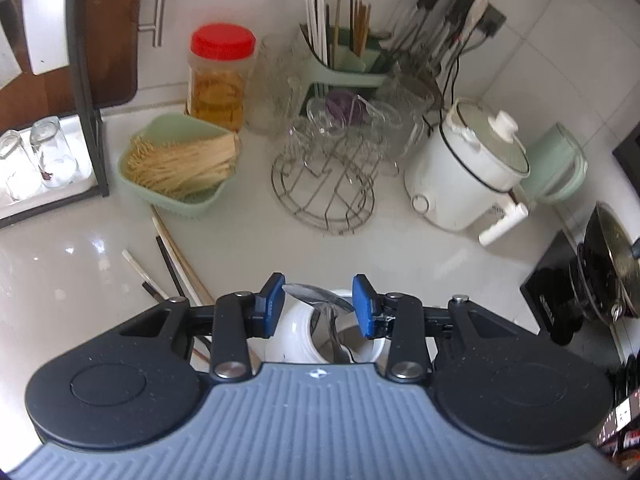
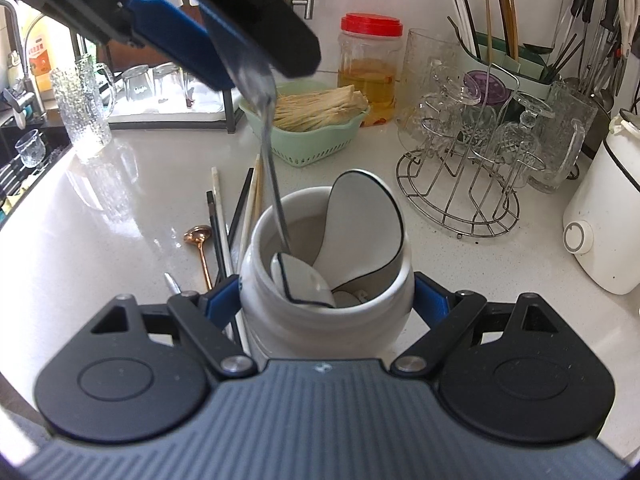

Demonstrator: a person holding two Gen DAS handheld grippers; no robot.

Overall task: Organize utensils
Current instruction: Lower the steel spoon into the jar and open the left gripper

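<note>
Between left gripper jaws: metal spoon pinched; right gripper jaws clamp jar.

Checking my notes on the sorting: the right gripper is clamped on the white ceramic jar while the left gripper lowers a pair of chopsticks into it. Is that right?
One thing is off. The left gripper holds a metal spoon, not chopsticks; the right wrist view shows its handle reaching down into the white ceramic jar. The chopsticks lie on the counter beside the jar. The right gripper is indeed clamped on the jar.

White jar, black-rimmed white spoons, blue fingers
</note>
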